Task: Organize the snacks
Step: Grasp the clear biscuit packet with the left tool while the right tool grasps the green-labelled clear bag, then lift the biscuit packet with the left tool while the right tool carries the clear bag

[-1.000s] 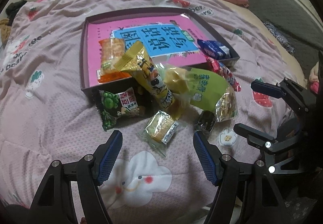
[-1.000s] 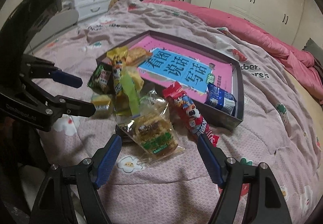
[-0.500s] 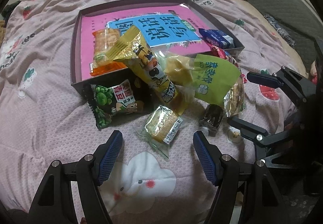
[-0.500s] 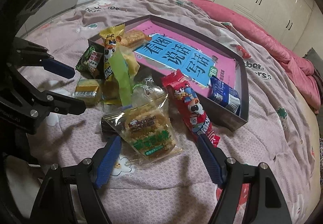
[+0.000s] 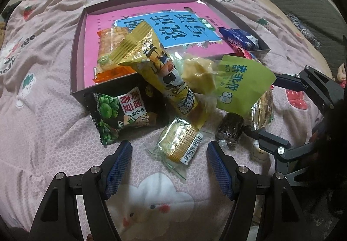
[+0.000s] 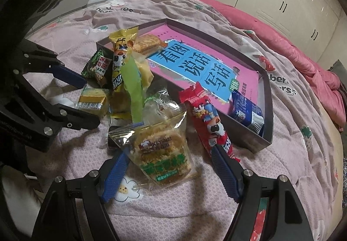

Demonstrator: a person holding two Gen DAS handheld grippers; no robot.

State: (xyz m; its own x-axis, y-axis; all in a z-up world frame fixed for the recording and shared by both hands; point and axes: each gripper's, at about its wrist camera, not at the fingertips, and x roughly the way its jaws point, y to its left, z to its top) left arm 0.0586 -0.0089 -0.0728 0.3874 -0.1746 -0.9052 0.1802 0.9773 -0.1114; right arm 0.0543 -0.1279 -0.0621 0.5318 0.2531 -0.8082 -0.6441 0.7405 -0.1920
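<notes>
A bed [image 5: 43, 115] under a pink printed quilt carries a shallow dark box [image 5: 76, 60] with a pink-and-blue book [image 5: 182, 26] lying flat inside. A blue snack packet [image 6: 247, 110] rests in one corner of the box, an orange-trimmed cracker pack [image 5: 110, 45] in another. A heap of snacks spills over the box's near wall onto the quilt: a yellow cow-print stick [image 5: 160, 63], a green-labelled bag [image 5: 240, 84], a green pea packet [image 5: 121, 110], a red cow-print stick [image 6: 208, 119]. The left claw [image 5: 169, 167] hangs with its jaws apart, a small clear-wrapped biscuit [image 5: 177, 143] between them, untouched. The right claw [image 6: 171, 169] stands spread around a clear pastry bag [image 6: 162, 149], pads not pressing. A small dark roll [image 5: 229, 130] lies beside the biscuit.
</notes>
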